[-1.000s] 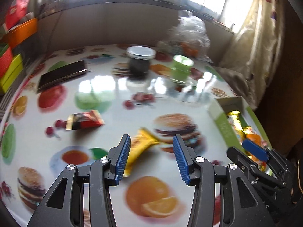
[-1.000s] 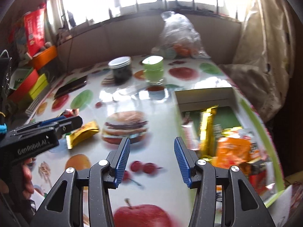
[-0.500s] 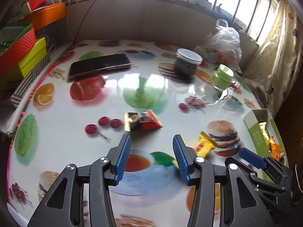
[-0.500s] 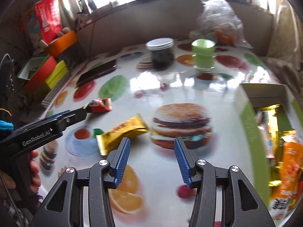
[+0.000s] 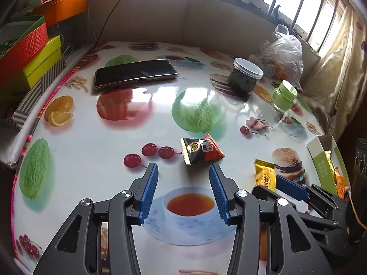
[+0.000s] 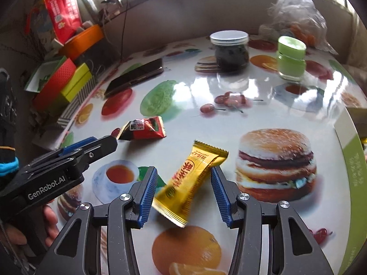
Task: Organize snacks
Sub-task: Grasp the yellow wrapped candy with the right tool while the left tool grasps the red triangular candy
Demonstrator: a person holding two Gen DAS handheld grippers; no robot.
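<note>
Both snacks are being lined up for pickup. The right hand-held gripper [image 6: 182,189], half open and holding nothing, straddles the yellow snack bar [image 6: 191,183] at lower centre on the bench [image 6: 263,105]. The left hand-held gripper [image 5: 183,189], equally open and empty, sits just short of the red-and-black packet [image 5: 201,150] mid-frame. Next, I judge: close, then carry to the green box [image 5: 321,162] at right.

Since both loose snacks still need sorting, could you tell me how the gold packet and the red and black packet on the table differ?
The gold packet is a long flat bar wrapper; the red and black packet is shorter and puffed into a wedge. The gold packet lies between the right gripper's open jaws; the red and black packet lies just ahead of the left gripper, outside its jaws. Both lie loose on the table, unheld, with crimped ends.
</note>
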